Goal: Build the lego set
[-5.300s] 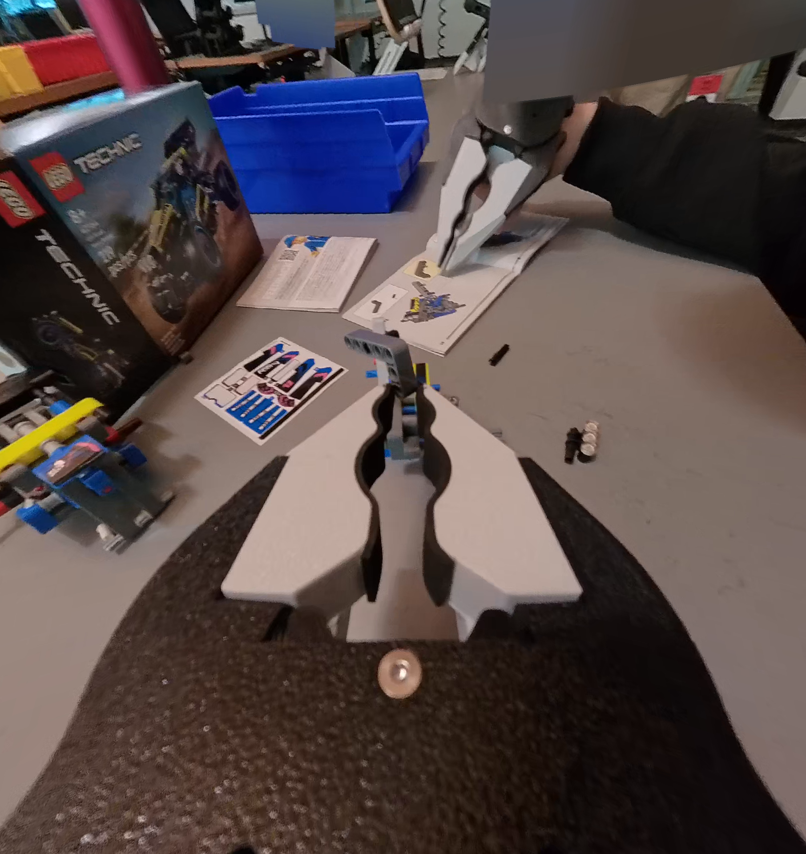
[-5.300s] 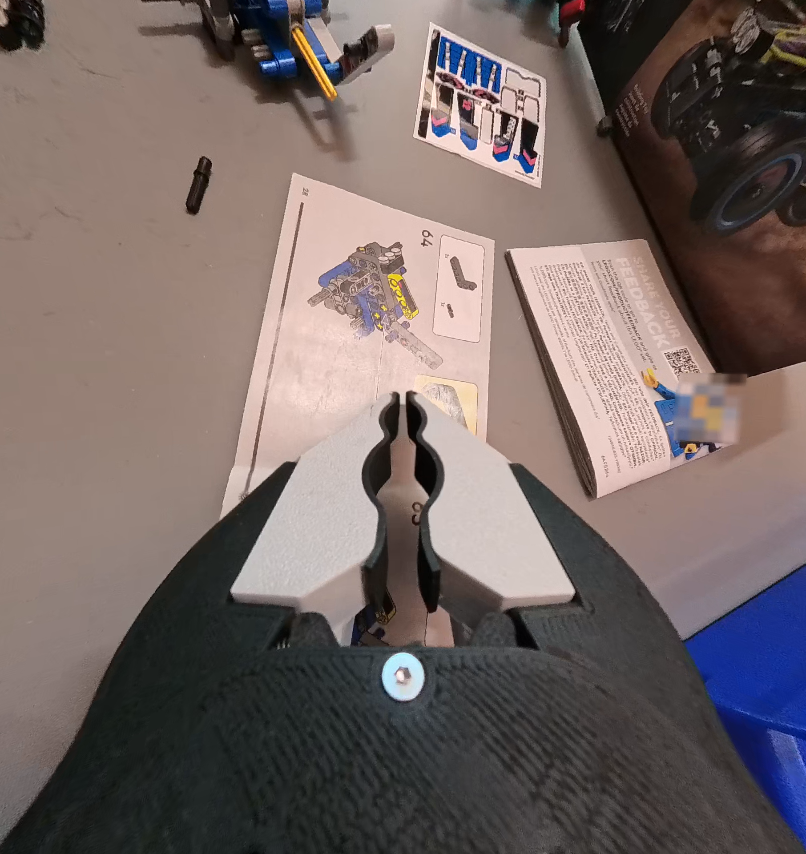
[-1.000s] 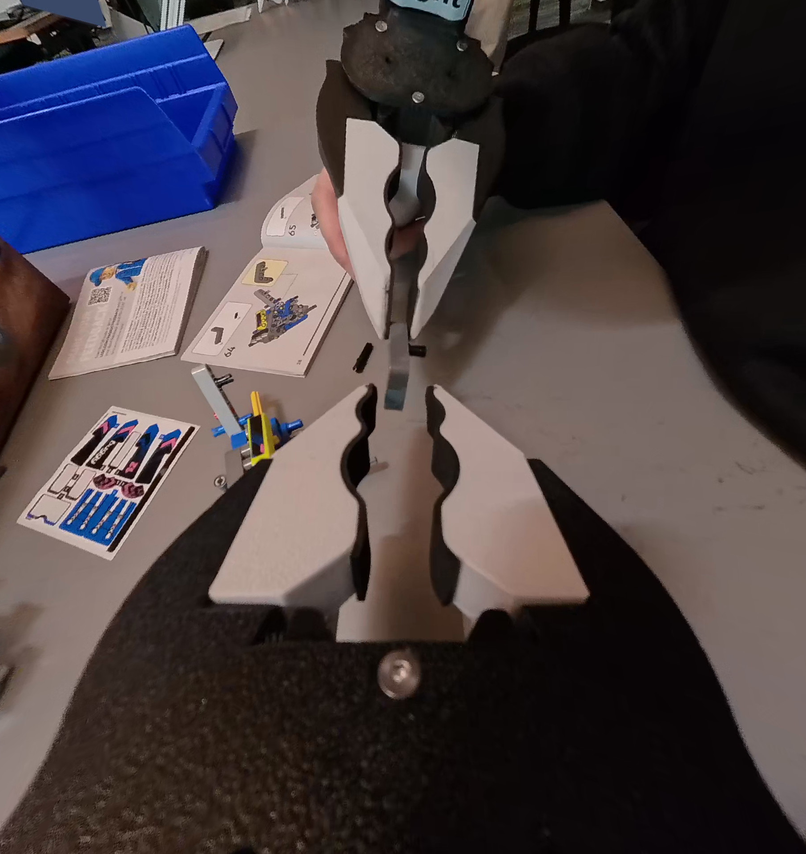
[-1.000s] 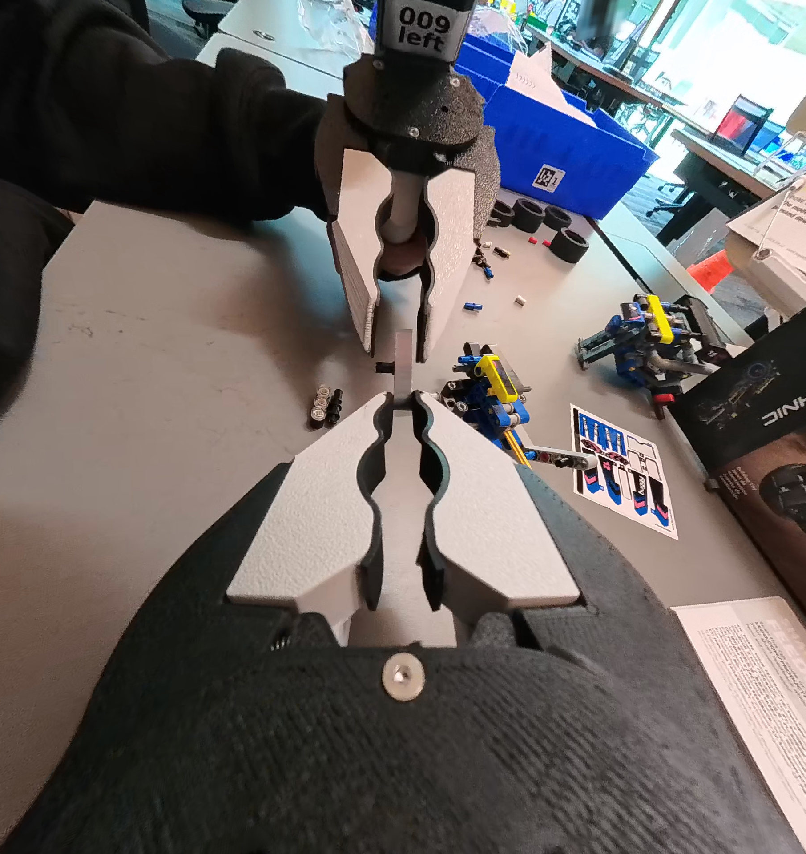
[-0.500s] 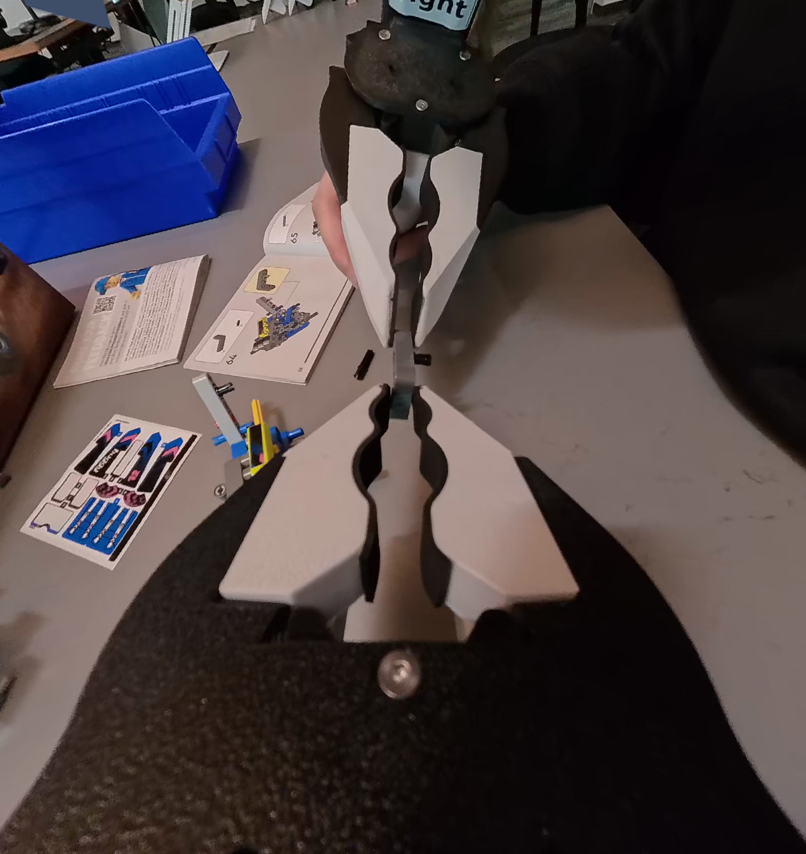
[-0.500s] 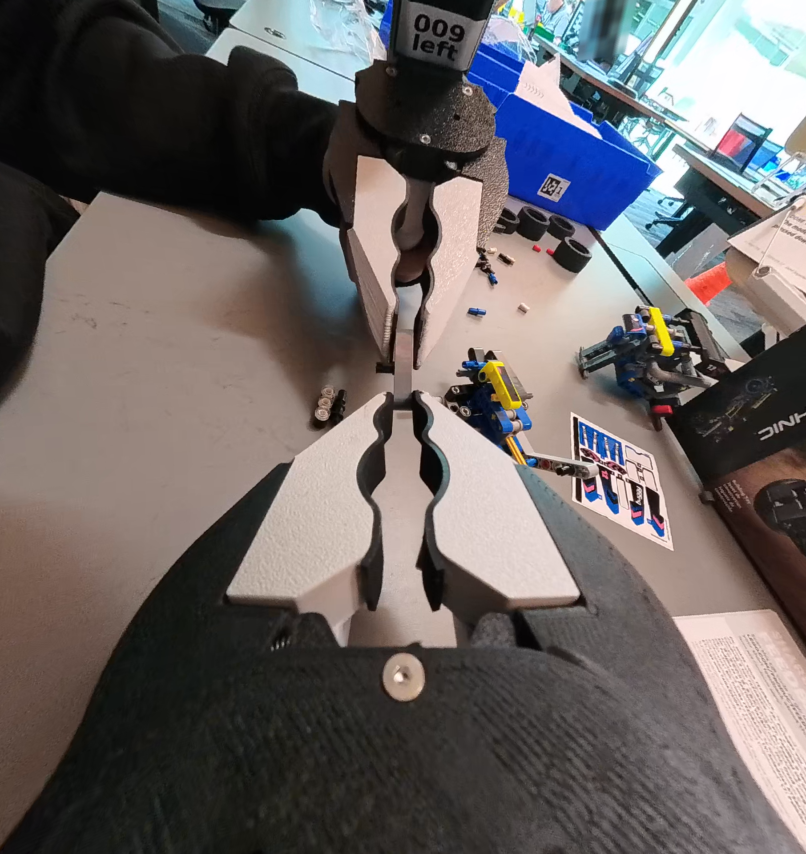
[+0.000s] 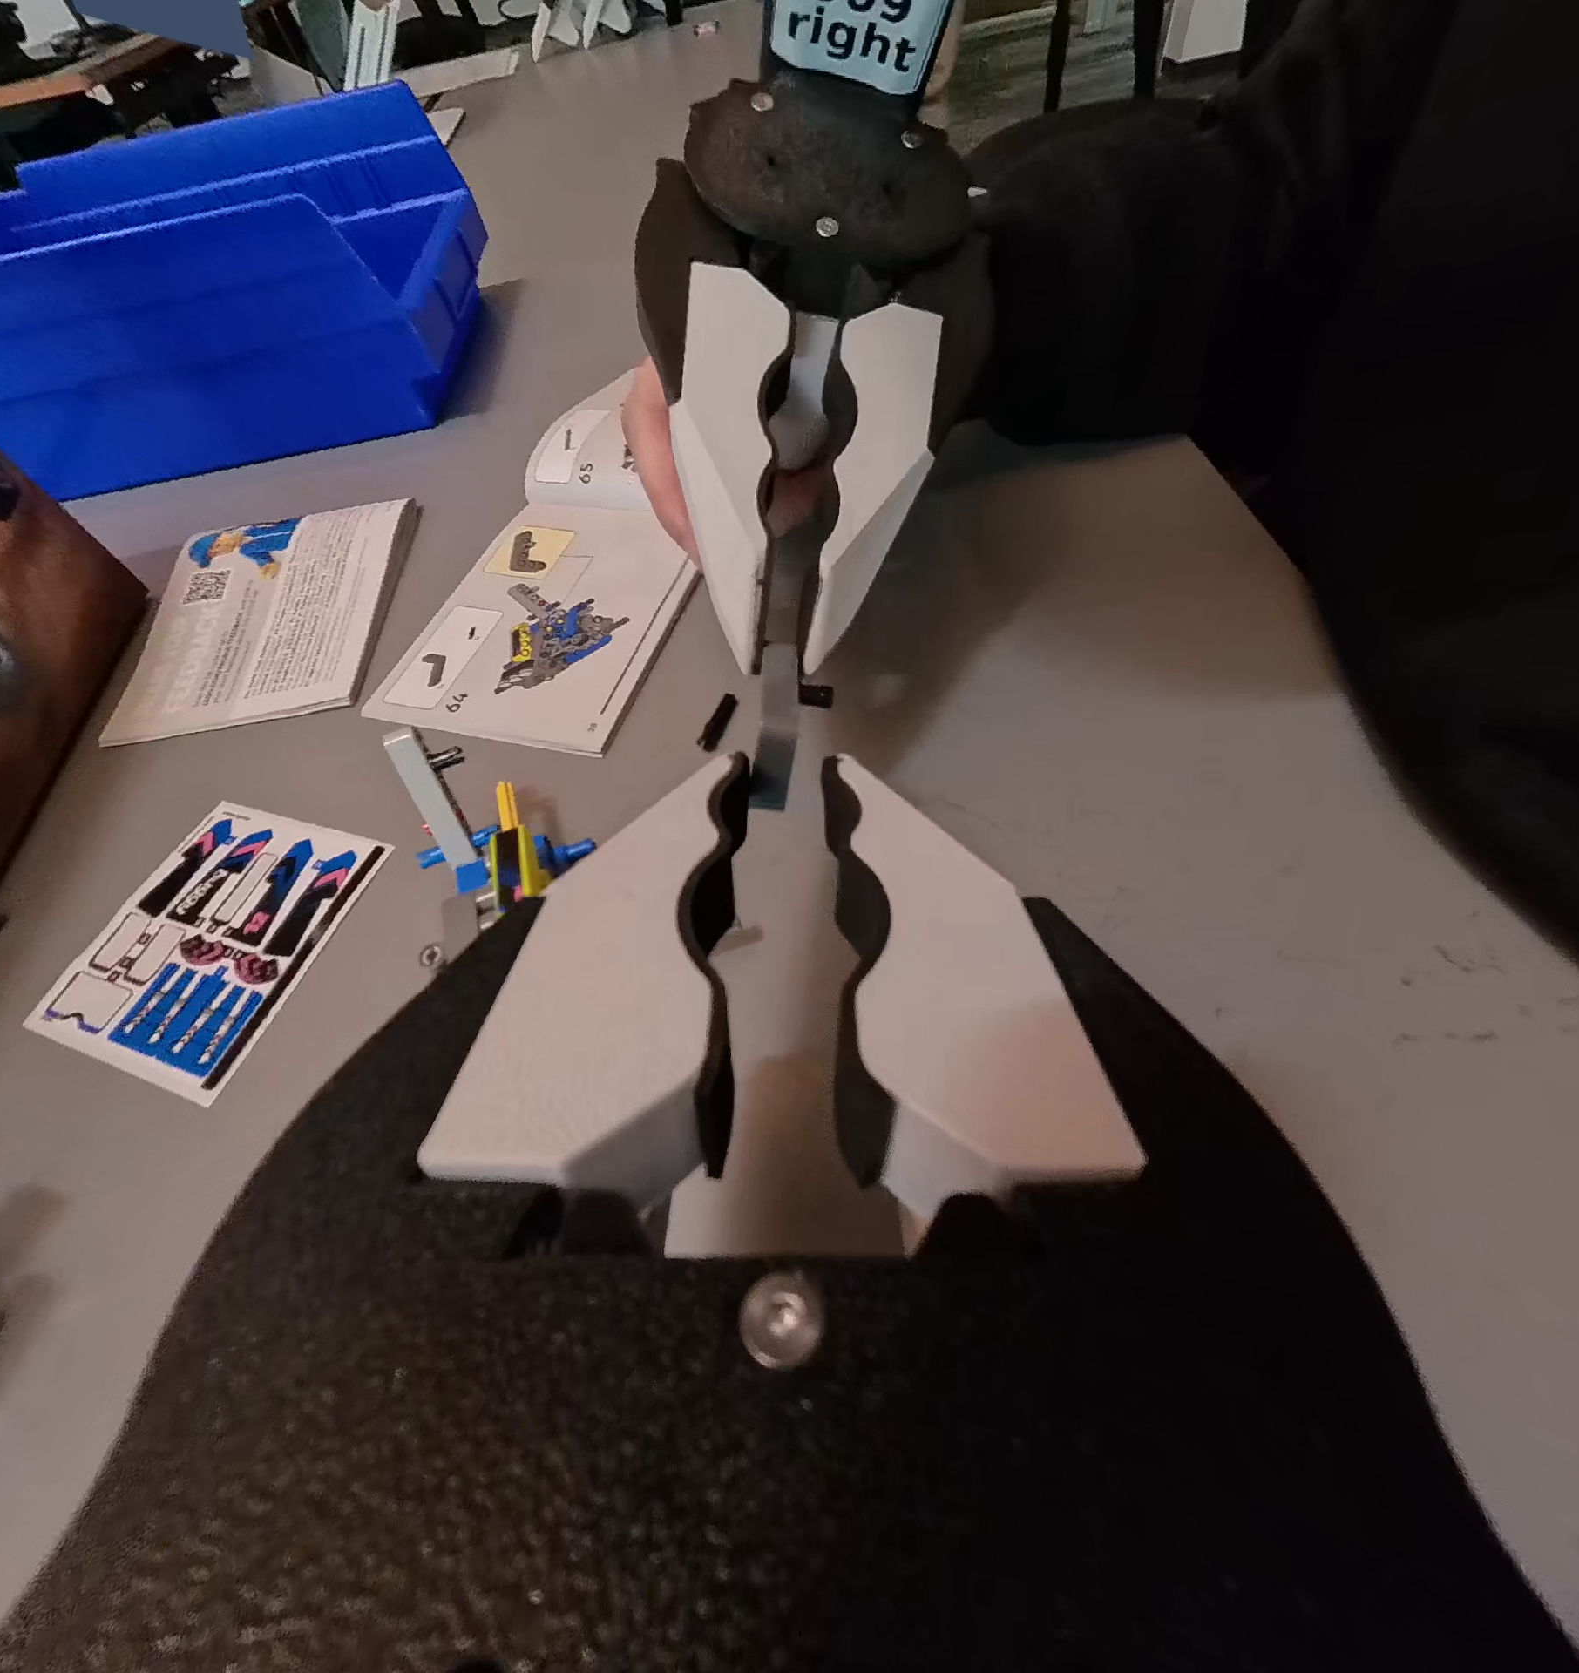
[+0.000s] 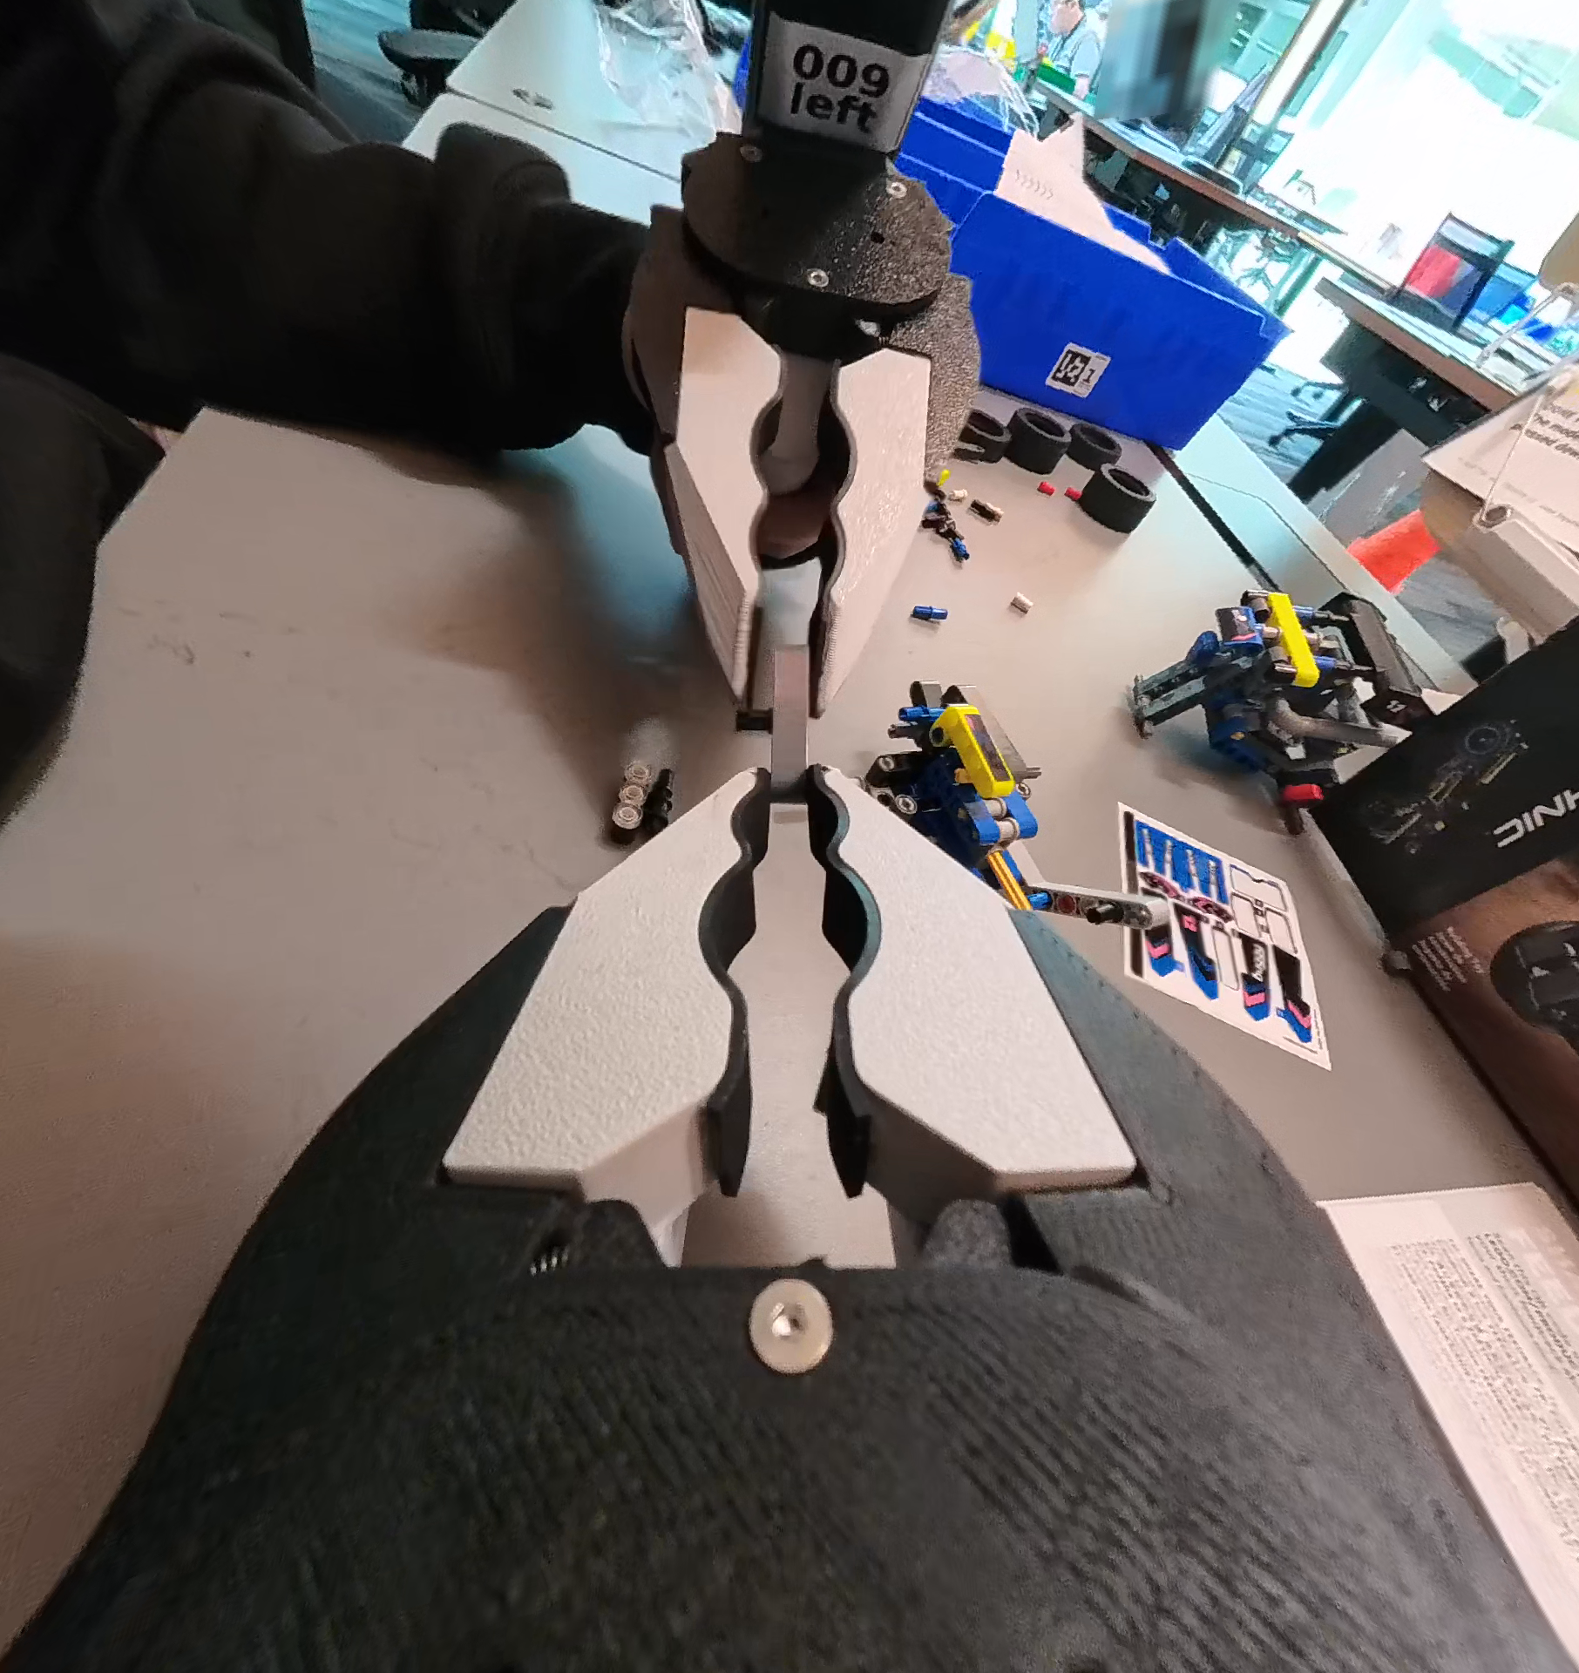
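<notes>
In the left wrist view, centre frame, the left gripper (image 7: 781,788) stands released around a grey beam (image 7: 775,724) clenched by the right gripper (image 7: 779,665); the right wrist view shows, perhaps loosely, that beam (image 8: 788,715) mid-frame, with two part-built blue assemblies (image 8: 958,788) unjoined at right.

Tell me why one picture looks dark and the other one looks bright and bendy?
Left wrist view: dim indoor light, the black sleeve nearly featureless, the left edge smeared. Right wrist view: daylight from the windows washes out the top right corner, and the clear studs look ghosted by motion blur. Both views: wide-angle lenses curve the table and enlarge each near gripper.
</notes>
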A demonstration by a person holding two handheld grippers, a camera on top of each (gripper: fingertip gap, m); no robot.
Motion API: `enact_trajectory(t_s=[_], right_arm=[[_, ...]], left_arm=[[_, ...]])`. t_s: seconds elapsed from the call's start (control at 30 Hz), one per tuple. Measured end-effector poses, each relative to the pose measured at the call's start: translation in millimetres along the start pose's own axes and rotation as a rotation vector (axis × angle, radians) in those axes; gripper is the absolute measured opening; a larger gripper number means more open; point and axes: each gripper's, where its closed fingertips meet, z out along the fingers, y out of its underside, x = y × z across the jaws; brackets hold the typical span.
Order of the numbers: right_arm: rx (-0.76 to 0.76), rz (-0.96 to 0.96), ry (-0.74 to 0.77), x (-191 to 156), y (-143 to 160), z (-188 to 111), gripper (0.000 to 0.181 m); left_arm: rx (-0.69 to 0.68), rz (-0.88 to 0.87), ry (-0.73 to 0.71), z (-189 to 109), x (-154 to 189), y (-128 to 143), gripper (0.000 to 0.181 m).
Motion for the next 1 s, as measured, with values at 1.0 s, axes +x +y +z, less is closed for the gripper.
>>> enact_trajectory(t_s=[1.0], right_arm=[[-0.033,0.0,0.033,8.6,9.4,-1.2,0.008]], left_arm=[[-0.06,-0.129,-0.023,3.4,-8.8,10.9,0.005]])
